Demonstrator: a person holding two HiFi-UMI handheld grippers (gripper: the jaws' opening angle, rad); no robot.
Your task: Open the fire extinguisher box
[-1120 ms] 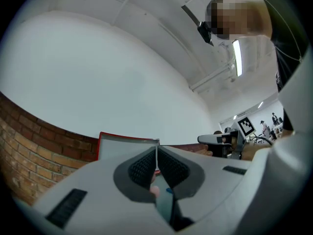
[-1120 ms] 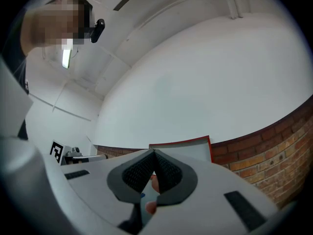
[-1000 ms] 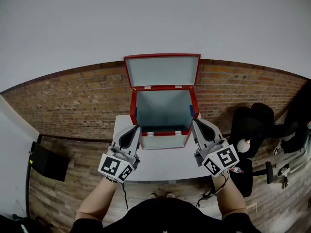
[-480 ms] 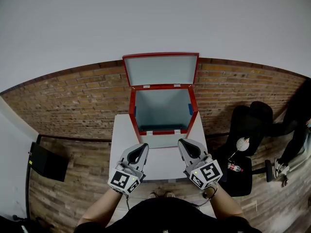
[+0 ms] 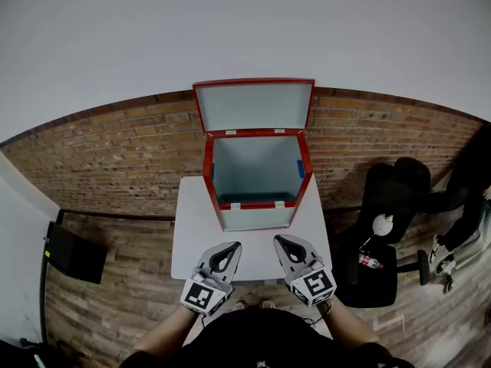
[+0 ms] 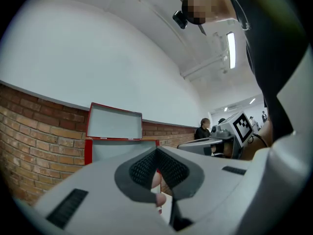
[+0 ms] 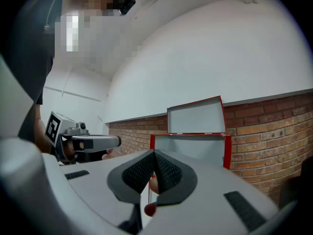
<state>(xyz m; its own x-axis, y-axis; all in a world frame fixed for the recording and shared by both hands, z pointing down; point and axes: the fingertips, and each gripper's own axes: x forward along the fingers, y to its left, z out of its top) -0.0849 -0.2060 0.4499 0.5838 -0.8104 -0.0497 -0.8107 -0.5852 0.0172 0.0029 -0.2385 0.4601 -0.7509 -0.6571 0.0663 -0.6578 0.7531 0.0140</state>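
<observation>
The red fire extinguisher box (image 5: 257, 215) stands on a white table (image 5: 192, 236) with its lid (image 5: 253, 106) swung up against the wall; the pale inside looks empty. My left gripper (image 5: 231, 246) and right gripper (image 5: 279, 241) hover side by side over the table's near edge, short of the box and apart from it. Both are shut with nothing between the jaws. The left gripper view has its shut gripper (image 6: 156, 153) below the raised lid (image 6: 114, 123). In the right gripper view the shut gripper (image 7: 154, 153) sits below the lid (image 7: 195, 116), with the left gripper (image 7: 93, 142) beside it.
A brick wall (image 5: 115, 152) runs behind the table. A black office chair (image 5: 387, 205) stands to the right, with a bottle (image 5: 368, 263) near it and a person (image 5: 468, 198) at the far right. A dark flat object (image 5: 73, 255) lies on the wooden floor at left.
Both grippers have pulled back from the box's front corners toward the near table edge and come closer together. The box stays open.
</observation>
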